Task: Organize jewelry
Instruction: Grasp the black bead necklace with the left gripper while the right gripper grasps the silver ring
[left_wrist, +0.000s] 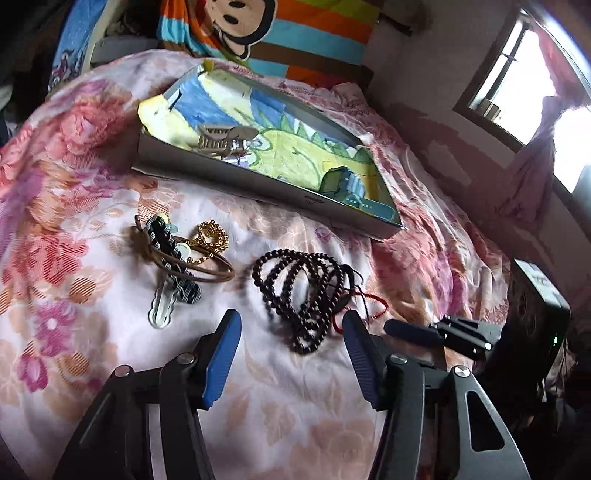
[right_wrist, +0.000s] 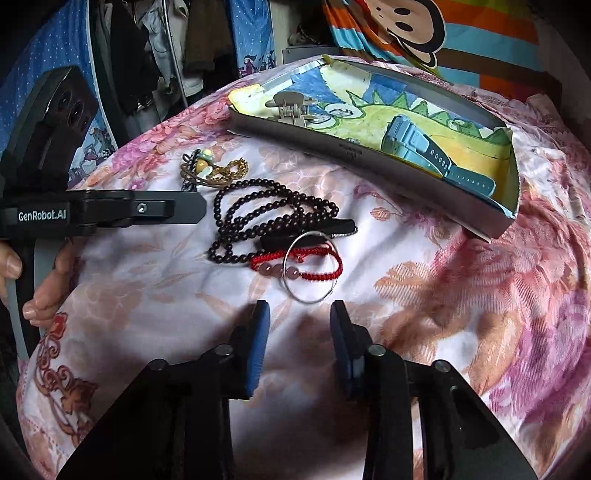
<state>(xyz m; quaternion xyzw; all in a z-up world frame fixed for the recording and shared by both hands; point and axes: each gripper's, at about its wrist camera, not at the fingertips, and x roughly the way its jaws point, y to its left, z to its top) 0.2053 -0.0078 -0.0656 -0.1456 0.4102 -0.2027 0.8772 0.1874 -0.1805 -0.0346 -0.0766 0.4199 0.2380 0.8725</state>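
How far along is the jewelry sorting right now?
Done: a hair claw and blue watch lie in the box. In hand: nothing; both grippers are empty. Left on the bedspread: beads, red bracelet, silver ring, gold chain, clips.

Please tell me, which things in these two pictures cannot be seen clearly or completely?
- Black item with a silver end, right wrist view: the dark brown bead string, the thin silver hoop and the red braided cord bracelet cover it; its kind is unclear.
- Clear plastic clip, left wrist view: partly under a striped hair clip.
- Blue wristwatch in the shallow cardboard tray: the dial is not visible.
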